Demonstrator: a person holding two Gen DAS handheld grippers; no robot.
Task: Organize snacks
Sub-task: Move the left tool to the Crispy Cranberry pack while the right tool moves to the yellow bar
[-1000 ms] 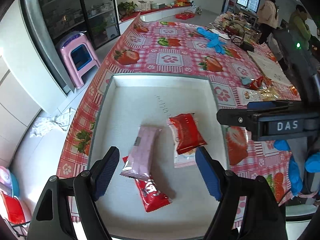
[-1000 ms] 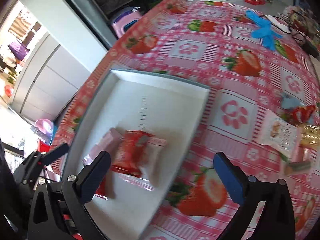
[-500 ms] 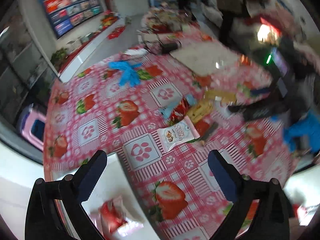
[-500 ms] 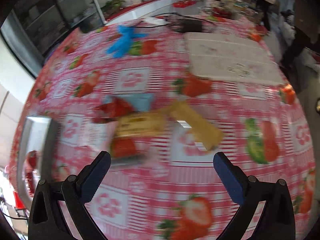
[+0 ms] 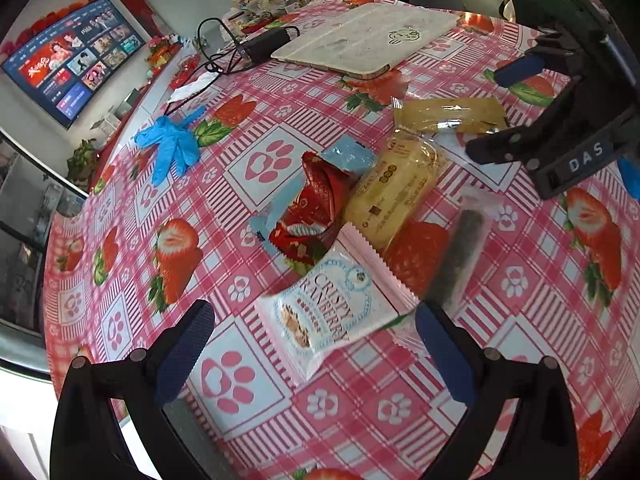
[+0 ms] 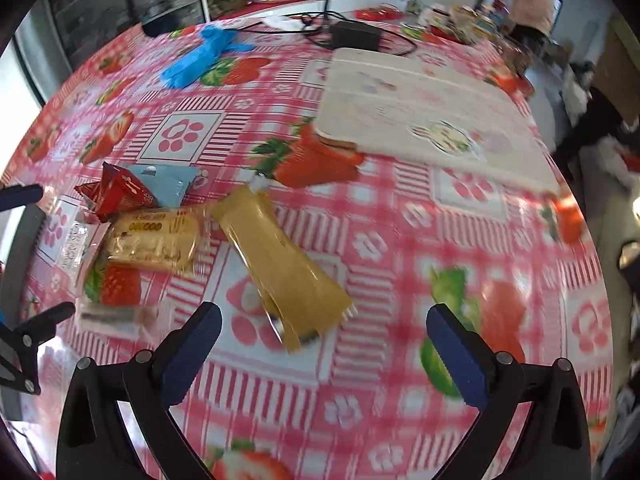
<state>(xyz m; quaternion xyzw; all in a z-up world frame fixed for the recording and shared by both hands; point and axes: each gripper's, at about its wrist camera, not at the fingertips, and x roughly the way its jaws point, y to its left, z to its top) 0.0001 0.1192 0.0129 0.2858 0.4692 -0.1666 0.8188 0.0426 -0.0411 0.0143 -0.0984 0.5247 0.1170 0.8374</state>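
A pile of snack packets lies on the strawberry tablecloth. In the left wrist view my open, empty left gripper (image 5: 312, 344) hovers just over a white "Crispy" packet (image 5: 324, 316). Beyond it lie a red packet (image 5: 316, 208), a light blue packet (image 5: 348, 156), a yellow cake packet (image 5: 396, 188), a long tan packet (image 5: 448, 114) and a clear packet with a dark bar (image 5: 464, 256). My right gripper (image 6: 324, 340) is open and empty, just short of the tan packet (image 6: 284, 272). The yellow packet (image 6: 156, 236) and red packet (image 6: 116, 192) lie to its left.
A cream mat (image 5: 368, 40) (image 6: 420, 112) lies at the far side of the table. Blue gloves (image 5: 170, 144) (image 6: 204, 54) and a black adapter with cables (image 5: 264, 44) (image 6: 356, 36) lie beyond the snacks. People stand at the back right (image 6: 532, 4).
Both grippers have swung away from the white tray with its packets to the snack pile on the tablecloth. Both stay open and empty.
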